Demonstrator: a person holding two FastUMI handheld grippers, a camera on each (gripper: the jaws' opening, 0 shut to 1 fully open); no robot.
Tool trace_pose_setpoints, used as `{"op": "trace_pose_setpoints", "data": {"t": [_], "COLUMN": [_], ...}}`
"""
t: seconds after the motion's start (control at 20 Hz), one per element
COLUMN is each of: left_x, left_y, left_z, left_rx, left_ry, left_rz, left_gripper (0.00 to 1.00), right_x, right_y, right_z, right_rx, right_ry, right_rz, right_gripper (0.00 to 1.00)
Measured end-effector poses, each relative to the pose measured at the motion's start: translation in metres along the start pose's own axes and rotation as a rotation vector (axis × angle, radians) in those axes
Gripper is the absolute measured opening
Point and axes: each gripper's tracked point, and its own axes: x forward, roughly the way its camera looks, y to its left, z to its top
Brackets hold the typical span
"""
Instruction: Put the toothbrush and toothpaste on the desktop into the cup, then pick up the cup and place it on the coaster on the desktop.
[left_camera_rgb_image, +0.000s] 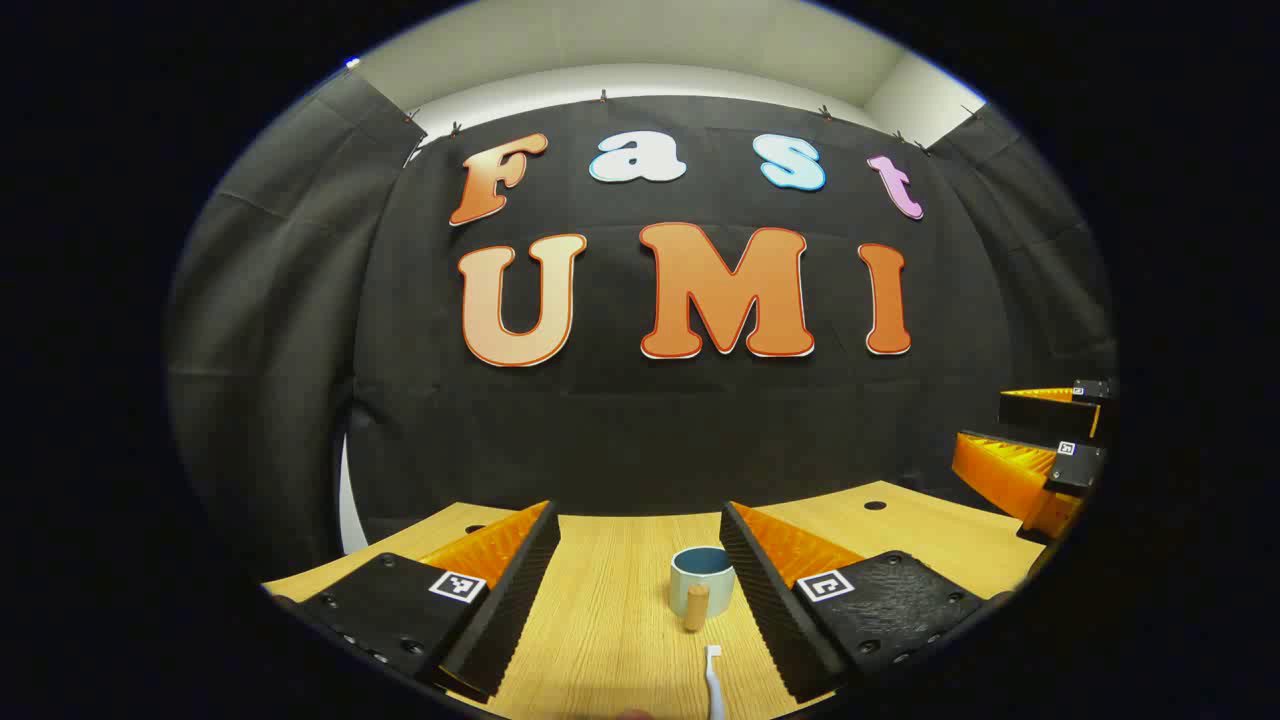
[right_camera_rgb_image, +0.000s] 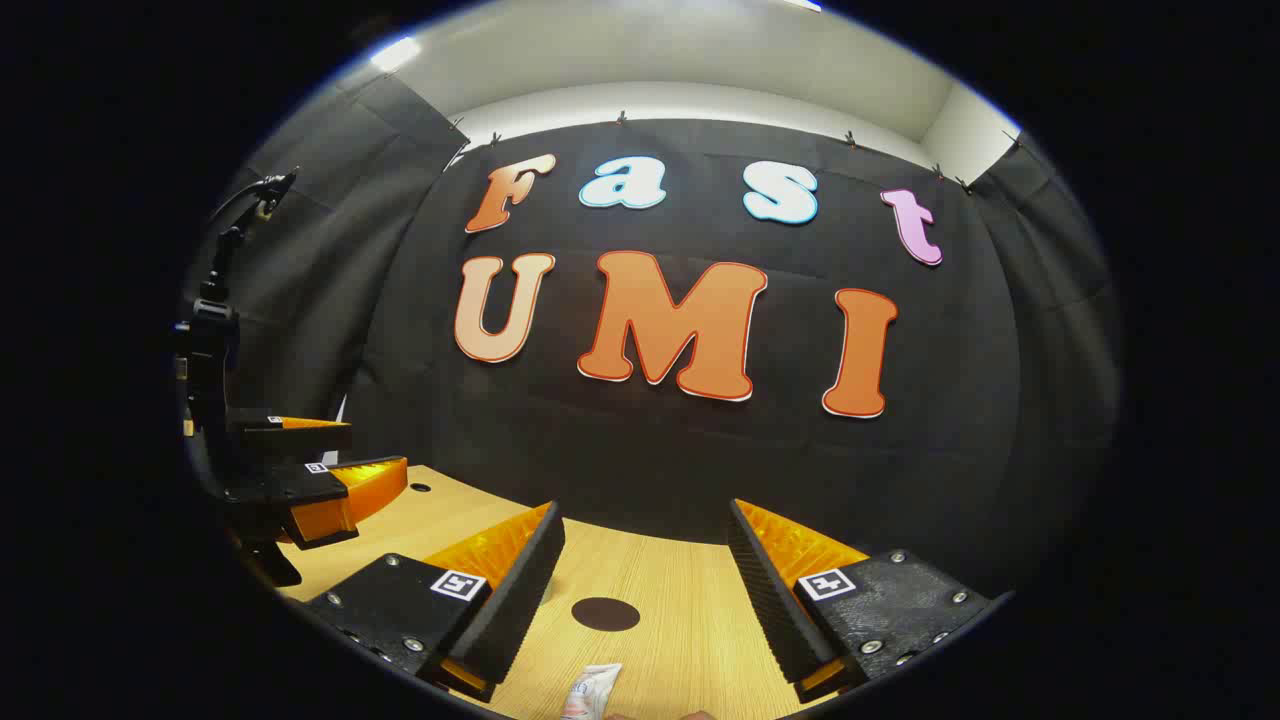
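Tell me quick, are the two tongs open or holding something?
Left tongs: open, holding nothing; the cup and toothbrush sit between the fingers, untouched.
Right tongs: open, holding nothing; the coaster and toothpaste lie ahead.

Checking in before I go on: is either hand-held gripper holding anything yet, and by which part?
Nothing. Both hand-held grippers, left and right, are open; toothbrush and toothpaste lie on the desktop.

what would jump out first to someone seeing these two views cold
In the left gripper view, a pale blue cup with a wooden handle stands on the wooden desktop between the open left gripper fingers, a white toothbrush lying nearer. In the right gripper view, a dark round coaster lies ahead of the open right gripper, a toothpaste tube at the bottom edge.
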Motion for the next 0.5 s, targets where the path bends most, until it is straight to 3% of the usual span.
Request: {"op": "trace_pose_setpoints", "data": {"t": [0.5], "left_x": [0.004], "left_y": [-0.020], "left_z": [0.004], "left_rx": [0.002], "left_ry": [-0.001], "left_rz": [-0.022], "left_gripper": [0.97], "right_x": [0.000], "right_y": [0.003], "right_z": [-0.006], "right_rx": [-0.004], "right_ry": [0.025], "right_rz": [0.030], "right_gripper": [0.97]}}
